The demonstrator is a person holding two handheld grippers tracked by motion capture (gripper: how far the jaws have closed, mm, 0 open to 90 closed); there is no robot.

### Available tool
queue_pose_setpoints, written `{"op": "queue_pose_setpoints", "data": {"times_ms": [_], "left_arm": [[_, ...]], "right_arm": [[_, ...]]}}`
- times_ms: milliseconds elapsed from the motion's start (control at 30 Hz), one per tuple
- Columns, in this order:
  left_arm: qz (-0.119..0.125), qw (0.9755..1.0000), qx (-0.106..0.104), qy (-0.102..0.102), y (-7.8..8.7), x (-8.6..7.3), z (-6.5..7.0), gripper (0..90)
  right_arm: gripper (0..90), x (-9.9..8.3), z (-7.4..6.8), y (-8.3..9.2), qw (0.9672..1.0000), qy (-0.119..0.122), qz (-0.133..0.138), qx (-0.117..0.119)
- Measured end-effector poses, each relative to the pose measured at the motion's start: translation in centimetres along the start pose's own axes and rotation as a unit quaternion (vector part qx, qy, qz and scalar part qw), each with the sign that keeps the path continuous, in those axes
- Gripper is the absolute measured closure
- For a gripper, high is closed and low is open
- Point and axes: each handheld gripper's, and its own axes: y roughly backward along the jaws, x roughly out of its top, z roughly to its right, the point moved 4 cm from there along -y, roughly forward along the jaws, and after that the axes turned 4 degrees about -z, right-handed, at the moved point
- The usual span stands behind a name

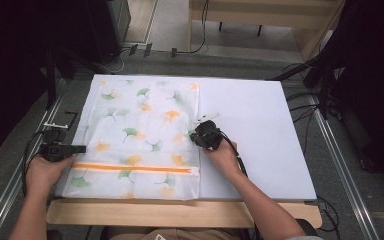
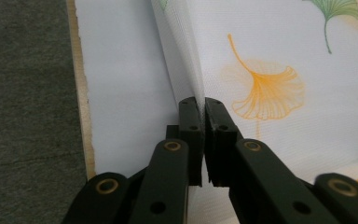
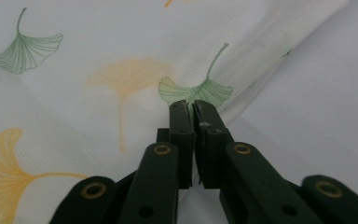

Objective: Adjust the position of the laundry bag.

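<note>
A flat, translucent white mesh laundry bag printed with green and orange ginkgo leaves (image 1: 140, 135) lies on the left half of a white sheet (image 1: 260, 135) that covers the pale wooden worktop (image 1: 180, 214). An orange zipper (image 1: 135, 168) runs across the bag near the person's edge and appears closed along its whole visible length, its white pull at the right end.

The left gripper (image 1: 80, 148) meets the bag's left edge. In the left gripper view its jaws stand together on a raised ridge of the mesh (image 2: 186, 70), so the left gripper (image 2: 203, 107) is clamped on the fabric. The right gripper (image 1: 200, 134) sits at the bag's right edge, about level with the left one. In the right gripper view the right gripper (image 3: 191, 108) has its jaws pressed together beside a green leaf print (image 3: 200, 91), with a little fabric apparently caught between the tips; how much is pinched is hard to tell.

Judged from this arrangement, the grasping stage looks complete: both side edges are taken at roughly matching points above the zipper. The bag itself is not yet displaced; it rests spread out and almost fully flat on the sheet, lifted only in the small ridge at the left. What remains is probably the main work, whether lifting, folding or shifting the bag, which the pictures do not settle.
</note>
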Motion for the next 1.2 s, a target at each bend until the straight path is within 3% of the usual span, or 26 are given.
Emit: {"op": "queue_pose_setpoints", "data": {"times_ms": [100,167,367,533,733,967,1200], "left_arm": [[0.001,0.9999,-0.013,0.004,0.1,0.0,0.0,89.8],[0.004,0.9999,-0.016,0.002,0.2,0.1,0.1,89.9],[0.012,0.9996,-0.027,-0.001,0.5,0.3,0.7,89.8],[0.011,0.9991,-0.038,-0.016,0.3,0.8,1.6,89.8],[0.004,0.9979,-0.049,-0.042,-0.3,1.5,3.3,89.8],[0.000,0.9962,-0.068,-0.055,-0.9,2.5,5.0,89.7],[-0.004,0.9948,-0.076,-0.068,-1.4,3.3,6.3,89.9]], "right_arm": [[89.6,0.2,0.2,0.2,0.9998,-0.010,-0.010,0.016],[89.6,0.2,0.3,0.2,0.9998,-0.007,-0.009,0.016],[89.5,0.1,1.2,0.7,0.9991,-0.025,-0.013,0.030],[89.5,-0.3,1.9,1.2,0.9989,-0.034,-0.014,0.027],[89.0,-1.1,3.7,2.2,0.9983,-0.055,-0.011,0.018],[90.0,-2.3,5.7,3.6,0.9969,-0.078,-0.008,0.003],[90.0,-3.8,7.8,4.9,0.9930,-0.118,-0.002,0.003]]}}
